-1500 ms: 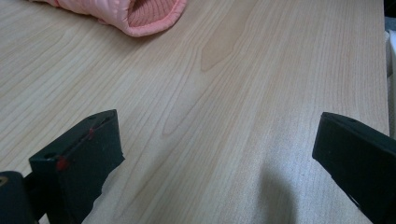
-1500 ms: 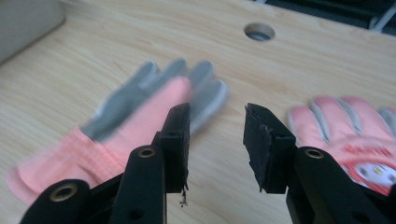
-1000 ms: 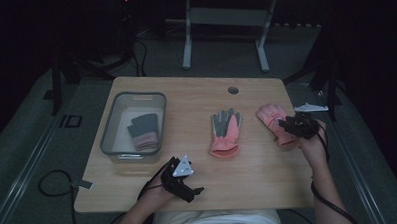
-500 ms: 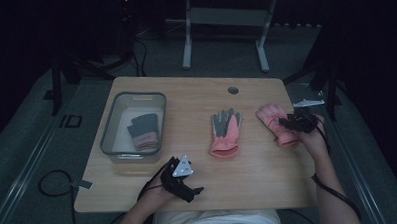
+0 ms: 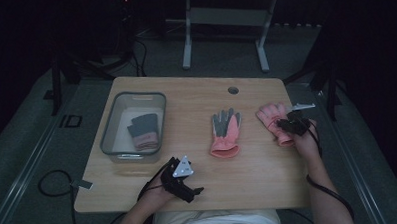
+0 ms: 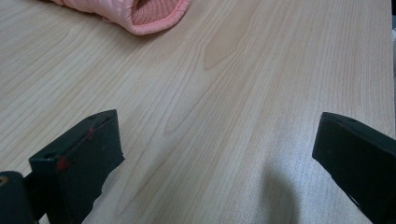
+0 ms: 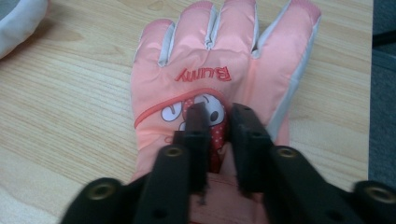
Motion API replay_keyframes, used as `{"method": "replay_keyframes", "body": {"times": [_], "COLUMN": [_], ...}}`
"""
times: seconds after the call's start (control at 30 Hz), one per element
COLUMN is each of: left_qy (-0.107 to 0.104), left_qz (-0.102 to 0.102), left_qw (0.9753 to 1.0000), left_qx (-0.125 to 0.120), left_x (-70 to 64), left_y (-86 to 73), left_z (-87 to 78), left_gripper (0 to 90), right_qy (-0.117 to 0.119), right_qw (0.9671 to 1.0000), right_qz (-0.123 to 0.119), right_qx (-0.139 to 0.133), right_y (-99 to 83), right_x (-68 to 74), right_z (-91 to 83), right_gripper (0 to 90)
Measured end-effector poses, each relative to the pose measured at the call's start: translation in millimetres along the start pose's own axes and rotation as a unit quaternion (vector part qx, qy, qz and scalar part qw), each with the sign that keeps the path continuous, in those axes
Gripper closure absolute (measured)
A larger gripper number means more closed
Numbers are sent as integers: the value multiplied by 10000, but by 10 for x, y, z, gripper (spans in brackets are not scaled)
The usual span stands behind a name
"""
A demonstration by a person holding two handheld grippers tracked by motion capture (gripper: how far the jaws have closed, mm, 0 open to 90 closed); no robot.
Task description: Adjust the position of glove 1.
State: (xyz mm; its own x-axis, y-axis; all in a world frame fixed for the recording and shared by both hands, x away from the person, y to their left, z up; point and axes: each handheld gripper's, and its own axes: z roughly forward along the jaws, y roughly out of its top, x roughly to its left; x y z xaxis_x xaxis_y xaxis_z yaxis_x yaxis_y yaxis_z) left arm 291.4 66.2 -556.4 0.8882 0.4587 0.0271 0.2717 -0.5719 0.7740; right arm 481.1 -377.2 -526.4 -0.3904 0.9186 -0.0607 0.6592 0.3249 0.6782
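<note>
At the desk's (image 5: 248, 165) right edge, my right claw (image 7: 215, 121) has now pinched the pink glove (image 7: 219, 70), ready for lifting. My left claw (image 6: 215, 154) rests wide open.

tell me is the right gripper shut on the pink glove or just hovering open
Shut on it: in the right gripper view the right gripper pinches a fold of the pink glove between nearly closed jaws.
</note>
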Motion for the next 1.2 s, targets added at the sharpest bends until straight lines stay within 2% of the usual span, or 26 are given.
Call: {"method": "replay_keyframes", "body": {"times": [0.1, 0.17, 0.2, 0.3, 0.37, 0.43, 0.5, 0.77, 0.9, 1.03, 1.2], "left_qy": [-6, -10, -7, 1, 0, 2, 6, 16, 17, -2, 7], "left_qz": [-12, -26, -23, 19, 18, 18, 13, 38, 52, 64, 92], "left_qw": [10000, 10000, 10000, 10000, 10000, 10000, 10000, 10000, 10000, 10000, 9999], "left_qx": [-6, -22, -19, 1, -3, -3, -5, -29, -46, -51, -40], "left_x": [1, 2, 2, -1, -6, -2, 2, -3, -11, -9, -13], "left_y": [0, -1, -2, 1, 1, 0, 0, 2, 1, 1, 0], "left_z": [0, -1, 0, 1, 2, 0, 1, 1, 0, -4, -6], "left_gripper": [11, 11, 11, 11, 11, 11, 11, 11, 11, 11, 11], "right_qy": [-160, -401, -433, -344, -323, -478, -564, -452, -425, -528, -582], "right_qw": [9998, 9991, 9988, 9980, 9975, 9965, 9951, 9880, 9839, 9834, 9820], "right_qz": [39, 110, 195, 417, 471, 500, 636, 1274, 1502, 1534, 1675], "right_qx": [58, -27, -104, -341, -424, -476, -495, -752, -864, -815, -655], "right_y": [48, 95, 117, 188, 237, 274, 286, 255, 214, 151, 24], "right_x": [60, 134, 172, 273, 353, 445, 539, 826, 951, 1061, 1124], "right_z": [-44, -140, -198, -379, -486, -573, -635, -776, -797, -712, -555], "right_gripper": [850, 861, 863, 864, 863, 864, 864, 864, 864, 864, 863]}}
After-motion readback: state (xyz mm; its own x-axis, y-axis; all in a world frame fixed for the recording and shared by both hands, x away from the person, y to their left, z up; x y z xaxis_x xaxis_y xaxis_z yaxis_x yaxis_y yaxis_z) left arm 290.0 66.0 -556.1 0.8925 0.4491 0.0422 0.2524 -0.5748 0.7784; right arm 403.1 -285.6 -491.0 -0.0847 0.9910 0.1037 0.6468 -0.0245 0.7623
